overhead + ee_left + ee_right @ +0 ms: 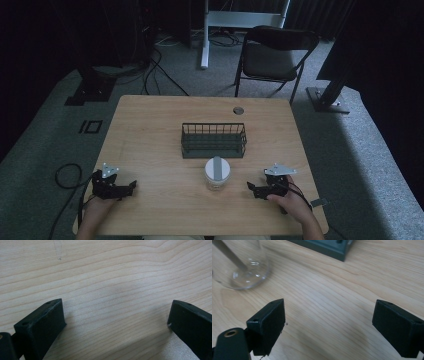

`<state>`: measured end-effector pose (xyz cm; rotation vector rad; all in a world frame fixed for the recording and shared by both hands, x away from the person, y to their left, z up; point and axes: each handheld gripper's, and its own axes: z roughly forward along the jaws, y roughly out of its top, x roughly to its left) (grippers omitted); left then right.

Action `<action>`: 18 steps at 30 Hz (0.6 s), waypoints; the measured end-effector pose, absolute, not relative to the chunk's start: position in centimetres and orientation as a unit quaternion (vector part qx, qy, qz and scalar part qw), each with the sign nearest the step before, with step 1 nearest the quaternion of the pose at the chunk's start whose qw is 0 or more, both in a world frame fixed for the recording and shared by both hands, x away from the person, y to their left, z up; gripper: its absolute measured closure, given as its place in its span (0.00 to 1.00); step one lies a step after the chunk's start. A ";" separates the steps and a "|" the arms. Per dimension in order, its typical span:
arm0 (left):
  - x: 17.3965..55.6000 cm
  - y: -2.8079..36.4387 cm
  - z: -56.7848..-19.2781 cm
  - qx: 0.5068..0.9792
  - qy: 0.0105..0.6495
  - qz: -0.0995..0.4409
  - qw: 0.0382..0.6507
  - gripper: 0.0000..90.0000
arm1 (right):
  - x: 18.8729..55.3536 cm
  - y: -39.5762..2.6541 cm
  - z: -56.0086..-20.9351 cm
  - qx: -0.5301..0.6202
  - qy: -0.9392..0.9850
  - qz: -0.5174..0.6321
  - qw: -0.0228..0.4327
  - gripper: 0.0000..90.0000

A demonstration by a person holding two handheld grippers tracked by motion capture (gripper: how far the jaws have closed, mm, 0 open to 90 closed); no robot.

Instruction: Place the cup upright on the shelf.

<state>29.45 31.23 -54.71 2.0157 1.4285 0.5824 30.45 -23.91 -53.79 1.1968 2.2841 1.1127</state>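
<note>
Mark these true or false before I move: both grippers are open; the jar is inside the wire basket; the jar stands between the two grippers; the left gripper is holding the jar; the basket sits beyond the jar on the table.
1. Both grippers are open. True: the left gripper and the right gripper each show jaws wide apart over bare wood.
2. The jar is inside the wire basket. False: the jar stands on the table just in front of the basket.
3. The jar stands between the two grippers. True.
4. The left gripper is holding the jar. False: nothing lies between its jaws.
5. The basket sits beyond the jar. True.
</note>
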 end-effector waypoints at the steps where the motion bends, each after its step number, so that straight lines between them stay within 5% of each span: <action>1: 29.5 31.2 -54.7 0.758 0.537 0.219 0.297 0.01 | 30.4 -23.7 -53.8 0.418 0.803 0.393 0.162 0.12; 18: 29.4 31.2 -54.7 0.758 0.537 0.219 0.297 0.01 | 29.8 -21.0 -53.5 0.365 0.820 0.415 0.146 0.12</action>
